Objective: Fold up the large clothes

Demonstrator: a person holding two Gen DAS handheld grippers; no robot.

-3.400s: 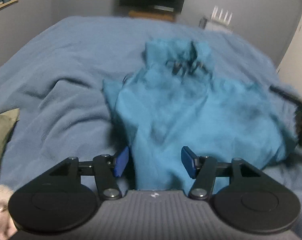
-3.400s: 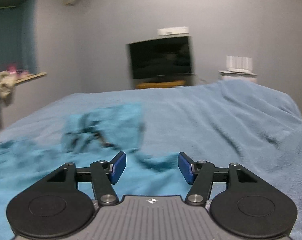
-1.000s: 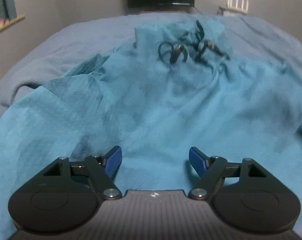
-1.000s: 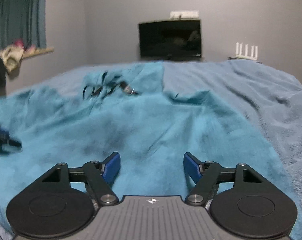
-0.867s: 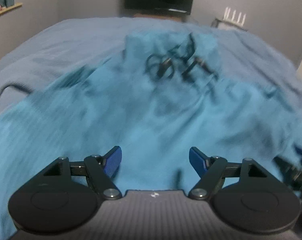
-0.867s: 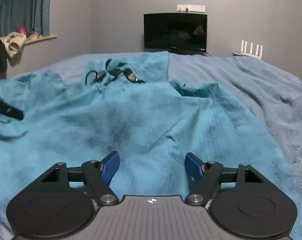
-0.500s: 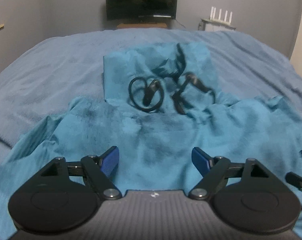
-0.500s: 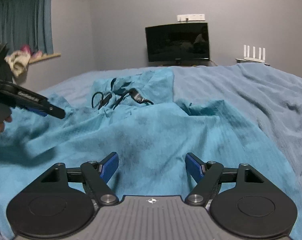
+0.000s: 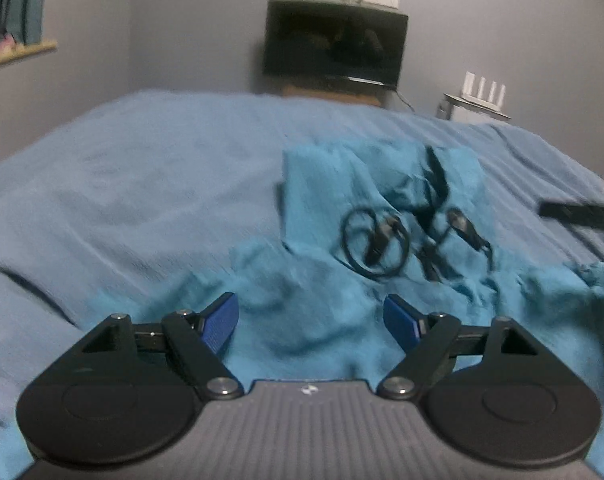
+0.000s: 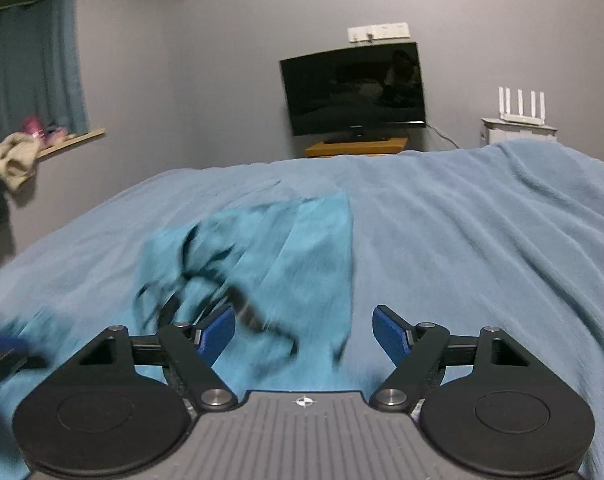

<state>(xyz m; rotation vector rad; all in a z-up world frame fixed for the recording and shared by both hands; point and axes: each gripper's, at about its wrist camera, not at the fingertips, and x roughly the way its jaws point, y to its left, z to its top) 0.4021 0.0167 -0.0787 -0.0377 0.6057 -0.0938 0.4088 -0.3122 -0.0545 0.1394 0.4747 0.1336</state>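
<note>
Grey walls enclose a dim bedroom, and a wide bed (image 9: 142, 200) with a pale blue blanket fills most of both views. No brand name, label or writing can be read anywhere; the only marks are small pale emblems on the gripper bodies, too small to make out.

On the far wall hangs a dark television (image 10: 356, 92) above a low wooden stand, with a white strip of sockets just above it. To the right a white router (image 10: 520, 108) with four antennas stands on a small white cabinet. On the far left a curtain (image 10: 34, 76) hangs by a window ledge that carries a few soft things, blurred.

A teal garment (image 9: 382, 272) lies spread on the blanket, its near part under both grippers and its far edge, cut straight, about mid-bed. Black drawstrings (image 9: 382, 240) curl in loops on its upper part.

The left gripper (image 9: 310, 322) hangs above the garment's near folds, blue fingers wide apart with nothing between them. The right gripper (image 10: 304, 330) is likewise spread wide and grips nothing — cloth shows below it, badly smeared.

Bare blanket stretches left of the garment and beyond its far edge — and far right too, in long ridges.
</note>
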